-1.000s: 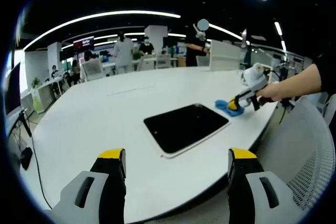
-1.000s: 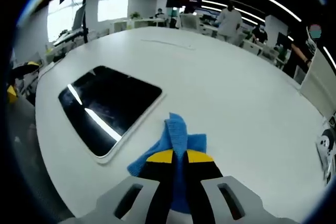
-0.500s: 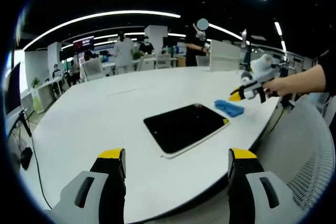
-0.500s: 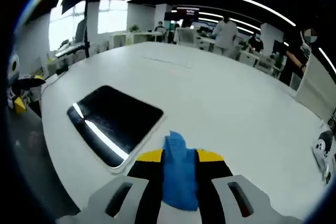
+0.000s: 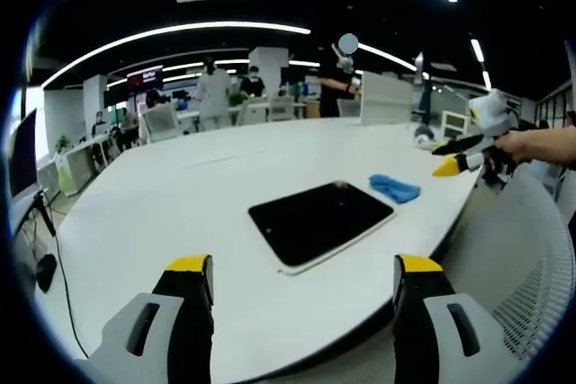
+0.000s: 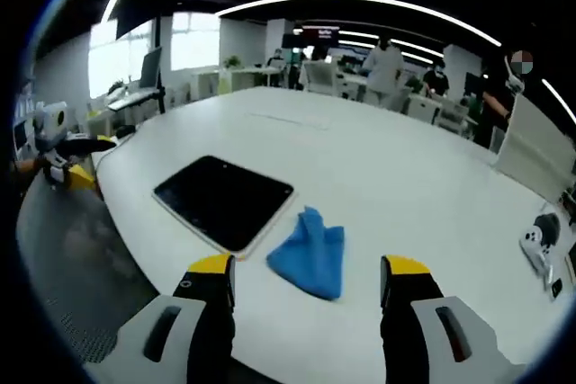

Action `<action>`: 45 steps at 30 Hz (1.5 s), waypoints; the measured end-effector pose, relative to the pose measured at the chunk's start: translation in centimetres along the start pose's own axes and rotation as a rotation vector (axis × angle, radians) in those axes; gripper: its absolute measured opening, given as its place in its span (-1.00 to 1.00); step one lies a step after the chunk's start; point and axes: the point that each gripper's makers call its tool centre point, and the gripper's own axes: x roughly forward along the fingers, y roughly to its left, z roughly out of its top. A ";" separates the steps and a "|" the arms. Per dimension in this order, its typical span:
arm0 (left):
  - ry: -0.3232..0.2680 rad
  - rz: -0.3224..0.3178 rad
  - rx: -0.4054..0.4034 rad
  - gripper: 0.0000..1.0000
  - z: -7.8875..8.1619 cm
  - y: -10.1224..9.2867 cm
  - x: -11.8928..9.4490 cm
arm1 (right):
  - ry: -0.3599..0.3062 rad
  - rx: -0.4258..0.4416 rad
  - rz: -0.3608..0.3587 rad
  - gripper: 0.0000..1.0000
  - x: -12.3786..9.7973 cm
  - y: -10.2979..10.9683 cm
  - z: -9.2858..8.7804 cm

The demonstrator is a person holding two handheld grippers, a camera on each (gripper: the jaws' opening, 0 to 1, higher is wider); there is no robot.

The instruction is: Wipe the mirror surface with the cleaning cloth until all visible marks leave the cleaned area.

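On the white table (image 6: 432, 186), blue cloth (image 6: 312, 254) beside dark mirror (image 6: 223, 200), apart from both wide-spread, empty tools.

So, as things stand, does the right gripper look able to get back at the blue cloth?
Probably yes. The right gripper is open, and the blue cloth lies on the white table straight ahead between its jaws, beside the mirror, with nothing between them.

mirror (image 5: 319, 219): marks too small to tell | left gripper (image 6: 67, 168): blurred at edge, jaws unclear
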 end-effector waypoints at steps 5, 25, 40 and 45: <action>-0.003 -0.004 0.000 0.62 0.1 -0.1 0.0 | -0.024 0.028 -0.037 0.72 -1.3 1.2 -1.2; 0.014 0.041 -0.005 0.67 -0.2 0.6 -0.1 | -0.024 0.163 0.006 0.82 -0.8 3.7 -2.6; 0.022 0.059 0.000 0.68 -0.4 1.0 -0.1 | 0.015 0.164 0.052 0.75 -0.7 4.5 -3.4; 0.024 0.058 0.000 0.68 -0.4 1.0 -0.1 | 0.009 0.174 0.052 0.75 -0.6 4.4 -3.4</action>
